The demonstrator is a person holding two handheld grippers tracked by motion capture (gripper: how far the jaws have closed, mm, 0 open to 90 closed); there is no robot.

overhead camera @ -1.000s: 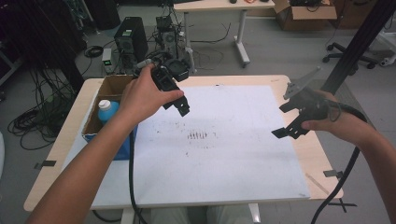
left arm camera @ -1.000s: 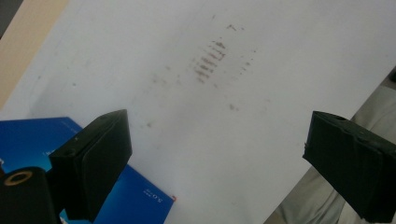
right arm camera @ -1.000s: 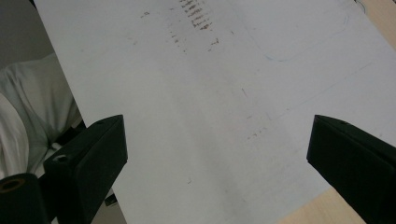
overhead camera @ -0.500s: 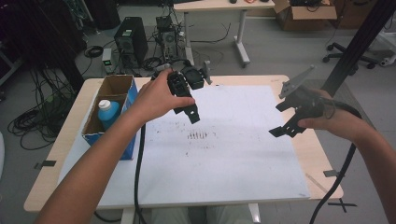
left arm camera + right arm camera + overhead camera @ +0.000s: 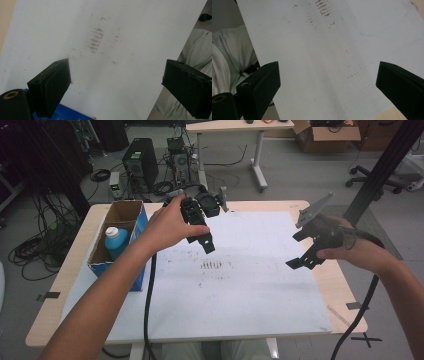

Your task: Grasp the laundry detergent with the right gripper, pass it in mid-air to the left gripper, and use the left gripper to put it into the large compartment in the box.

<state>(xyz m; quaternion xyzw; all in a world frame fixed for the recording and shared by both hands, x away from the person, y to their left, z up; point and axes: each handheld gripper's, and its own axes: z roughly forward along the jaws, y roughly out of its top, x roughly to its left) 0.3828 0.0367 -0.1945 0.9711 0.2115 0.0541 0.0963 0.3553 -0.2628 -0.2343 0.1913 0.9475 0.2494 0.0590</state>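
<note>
A large white sheet [image 5: 240, 295] smudged with dark marks was spread over the pale wooden desk [image 5: 70, 270]. The right hand-held gripper [image 5: 307, 251] and left hand-held gripper [image 5: 202, 237] were held above it, jaws wide and empty. No task object could be identified. At far left, an open cardboard box [image 5: 125, 212] held a blue white-capped bottle [image 5: 116, 240]; it might be knocked by a careless leftward sweep.

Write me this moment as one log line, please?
left gripper: open, empty, above white sheet | right gripper: open, empty | blue-capped bottle: upright in cardboard box
</note>
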